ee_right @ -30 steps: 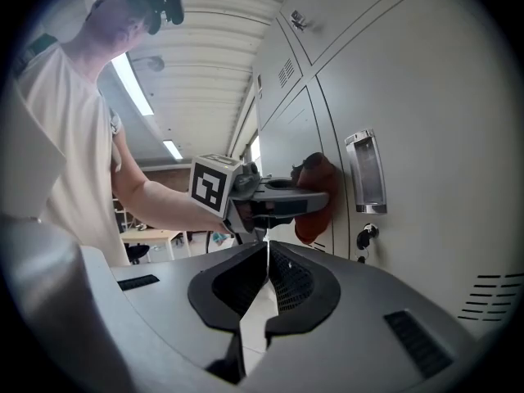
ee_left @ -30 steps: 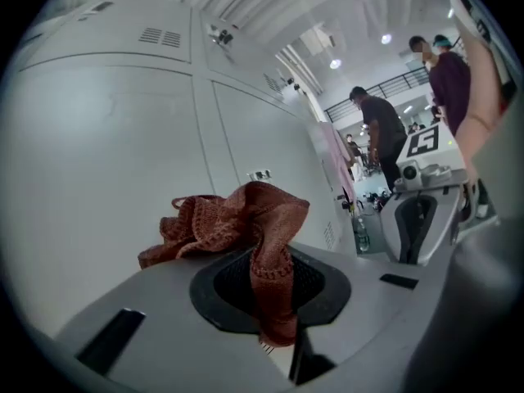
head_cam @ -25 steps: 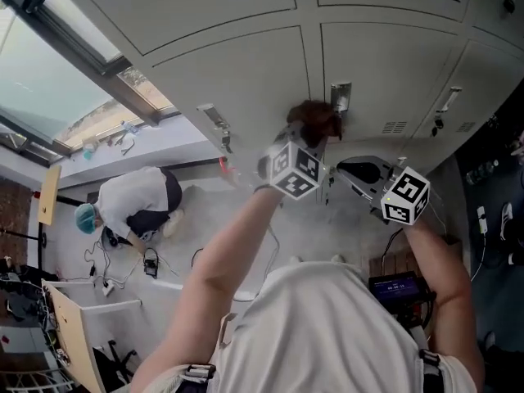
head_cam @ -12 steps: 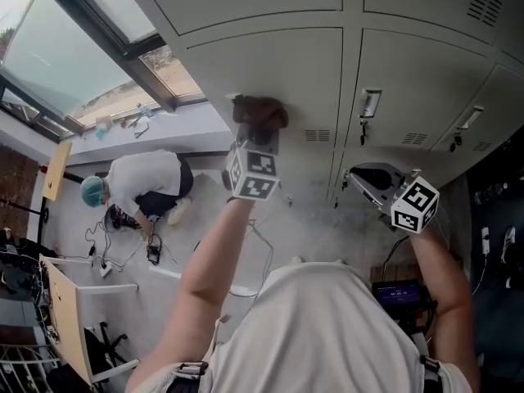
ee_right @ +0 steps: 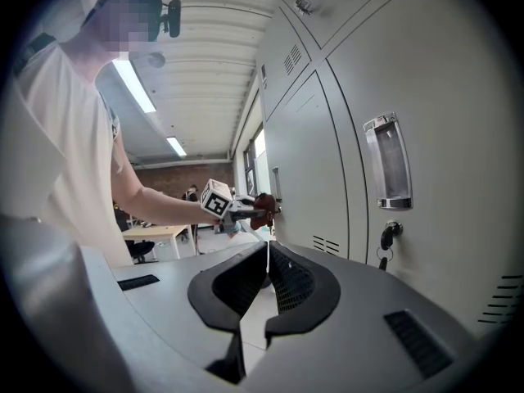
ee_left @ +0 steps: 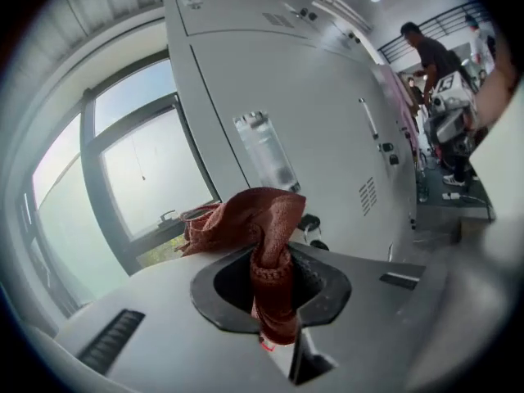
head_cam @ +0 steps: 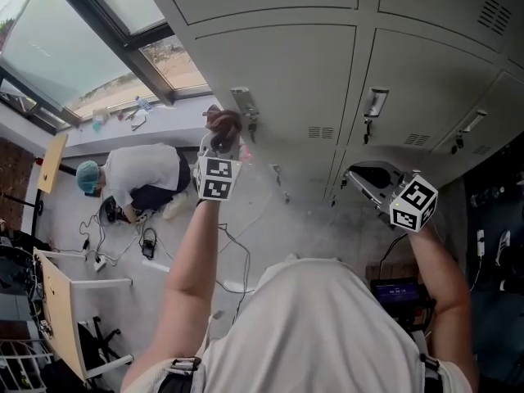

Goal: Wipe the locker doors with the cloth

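Left gripper [ee_left: 274, 293] is clamped on the cloth [ee_left: 250, 219], a rust-red wad pinched between the jaws with most of it bunched out ahead of them. Right gripper [ee_right: 266, 256] has its jaws drawn together on nothing. It hangs low, well apart from the work, in front of a door further right (it has no part in the wiping just now).

In the head view, the cloth sits at the left edge of the left-hand door [head_cam: 278, 80], just beside its handle [head_cam: 243, 103] and near the window [head_cam: 98, 47]. Whether the wad actually presses on the metal is hard to say. The left gripper view shows it close to the door's edge, perhaps just off it.

The step in hand looks like a wiping stroke at its far left end, at handle height. Most of this door, and its neighbours, likely remains to be covered. Next, the cloth would need pressing flat to the panel and drawing rightward or downward, steering round the handle so the loose folds don't snag on it.
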Tool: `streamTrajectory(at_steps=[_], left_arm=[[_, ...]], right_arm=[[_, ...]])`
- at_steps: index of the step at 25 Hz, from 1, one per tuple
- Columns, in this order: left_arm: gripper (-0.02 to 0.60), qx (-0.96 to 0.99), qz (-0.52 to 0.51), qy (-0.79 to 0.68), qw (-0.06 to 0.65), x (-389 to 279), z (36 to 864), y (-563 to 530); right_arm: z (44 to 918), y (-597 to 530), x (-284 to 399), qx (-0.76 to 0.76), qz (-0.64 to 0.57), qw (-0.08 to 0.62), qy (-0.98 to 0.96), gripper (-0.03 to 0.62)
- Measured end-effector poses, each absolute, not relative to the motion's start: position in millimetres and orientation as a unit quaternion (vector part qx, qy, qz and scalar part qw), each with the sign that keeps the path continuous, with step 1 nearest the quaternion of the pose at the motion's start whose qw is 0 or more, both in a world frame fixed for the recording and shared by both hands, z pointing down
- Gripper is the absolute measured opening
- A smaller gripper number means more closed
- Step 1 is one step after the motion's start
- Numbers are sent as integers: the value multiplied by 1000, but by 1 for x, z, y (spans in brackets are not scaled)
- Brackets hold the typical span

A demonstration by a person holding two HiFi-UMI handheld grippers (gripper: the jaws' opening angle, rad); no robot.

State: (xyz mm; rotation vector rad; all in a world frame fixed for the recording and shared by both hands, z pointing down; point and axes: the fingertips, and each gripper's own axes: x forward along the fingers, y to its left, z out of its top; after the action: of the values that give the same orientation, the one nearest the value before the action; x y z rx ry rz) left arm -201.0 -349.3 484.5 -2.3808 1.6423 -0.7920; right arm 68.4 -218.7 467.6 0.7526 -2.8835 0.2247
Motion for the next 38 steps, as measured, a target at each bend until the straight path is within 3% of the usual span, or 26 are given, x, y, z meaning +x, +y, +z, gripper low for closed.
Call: streamTrajectory(at_steps=[8,13,16,21,30,38], left_arm=[[41,-811,-245,531,28,-173,557,-347],[41,-834,-88,537,-87,-127,556,-347],[41,-843,-47,526,-98,-86,542,-342],[41,-841,-27,538,-61,-42,499,-343],[41,-910,-130,374,118,90,485,-319],[41,-911,-212,327,136,90,538,-317]], right_arm=[[468,-216,76,270,77,81,-956,17],[469,-213,85,286,79,81,-952,17],[469,-211,92,295,80,79,-949,18],[470,-209,105,308,84,73,-945,18],[472,-211,126,325,93,60,-939,18],[474,-217,138,336,105,53,-934,17]])
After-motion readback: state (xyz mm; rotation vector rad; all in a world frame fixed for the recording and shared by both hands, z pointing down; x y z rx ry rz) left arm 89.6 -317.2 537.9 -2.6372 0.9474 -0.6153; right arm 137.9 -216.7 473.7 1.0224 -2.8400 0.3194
